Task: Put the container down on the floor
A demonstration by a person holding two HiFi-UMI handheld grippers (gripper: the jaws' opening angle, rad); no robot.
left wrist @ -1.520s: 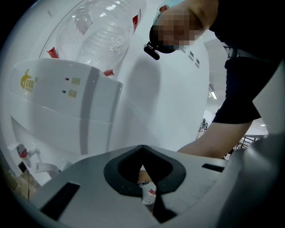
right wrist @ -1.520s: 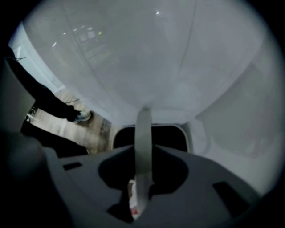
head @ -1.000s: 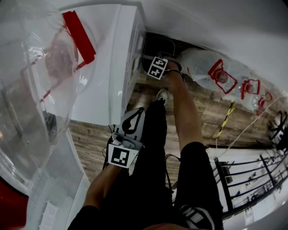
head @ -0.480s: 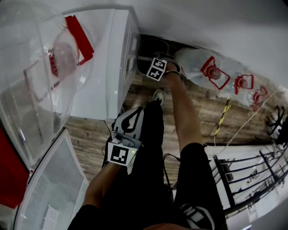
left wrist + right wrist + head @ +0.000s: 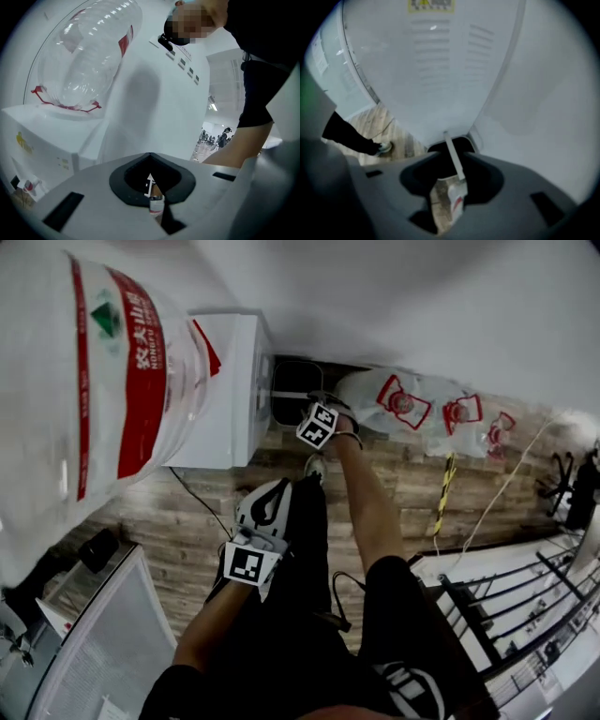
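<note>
A huge water bottle (image 5: pixel 103 381) fills the upper left of our head view, beside a white dispenser (image 5: pixel 230 395). Clear bottles (image 5: pixel 412 404) lie along the wall at upper right. Between them, at upper centre, the dark container (image 5: pixel 292 390) is down at the wooden floor (image 5: pixel 187 531). Our right gripper (image 5: pixel 457 185) pinches its thin pale strip. At lower centre, our left gripper (image 5: pixel 151 187) has its jaws together.
</note>
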